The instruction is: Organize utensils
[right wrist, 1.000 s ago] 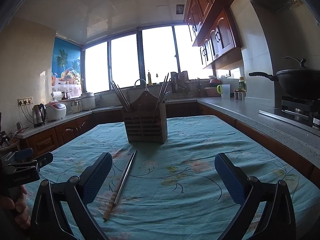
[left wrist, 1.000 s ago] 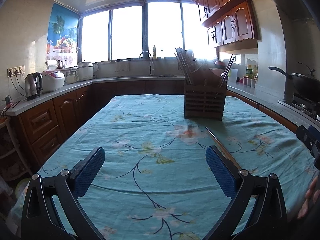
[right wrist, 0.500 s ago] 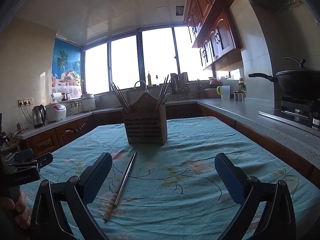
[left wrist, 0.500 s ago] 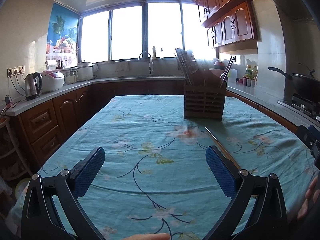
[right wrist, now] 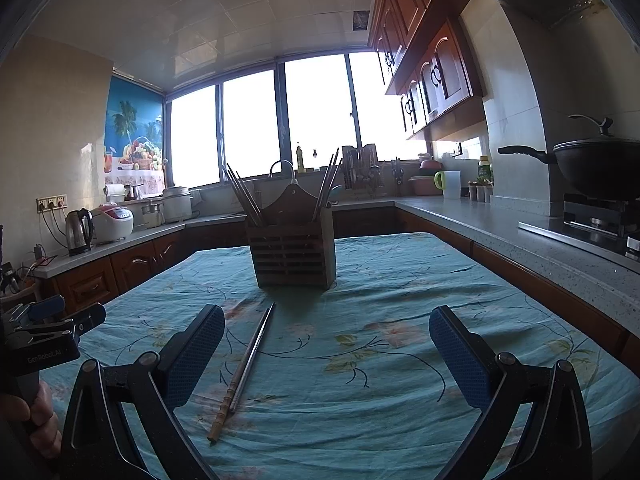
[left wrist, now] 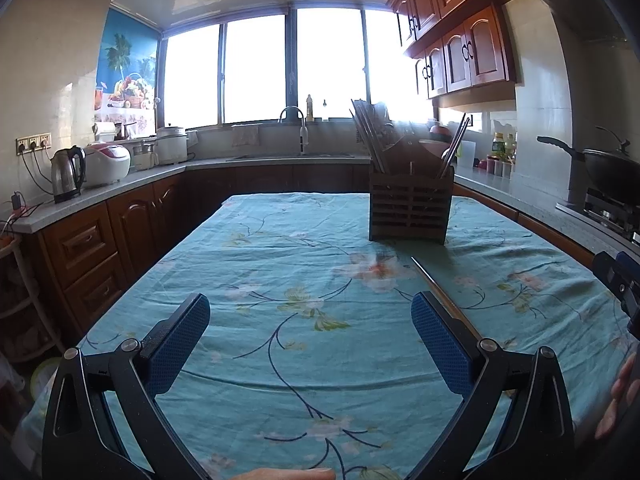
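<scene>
My left tongs (left wrist: 310,340) and right tongs (right wrist: 326,354) both hover spread wide, empty, over the counter's teal floral cloth (right wrist: 400,304). A pair of long thin chopsticks (right wrist: 246,364) lies flat on the cloth, between the right tongs' blue pads and nearer the left one. Beyond them stands the slatted brown wooden utensil holder (right wrist: 292,254), more chopsticks upright inside.

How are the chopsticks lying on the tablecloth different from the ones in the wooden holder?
The loose chopsticks lie flat on the tablecloth, in front of the wooden holder; the chopsticks in the holder stand leaning, ends up. The loose ones are a single pair side by side; the held ones form bunches at both ends of the holder. Both look long, thin and dark.
</scene>
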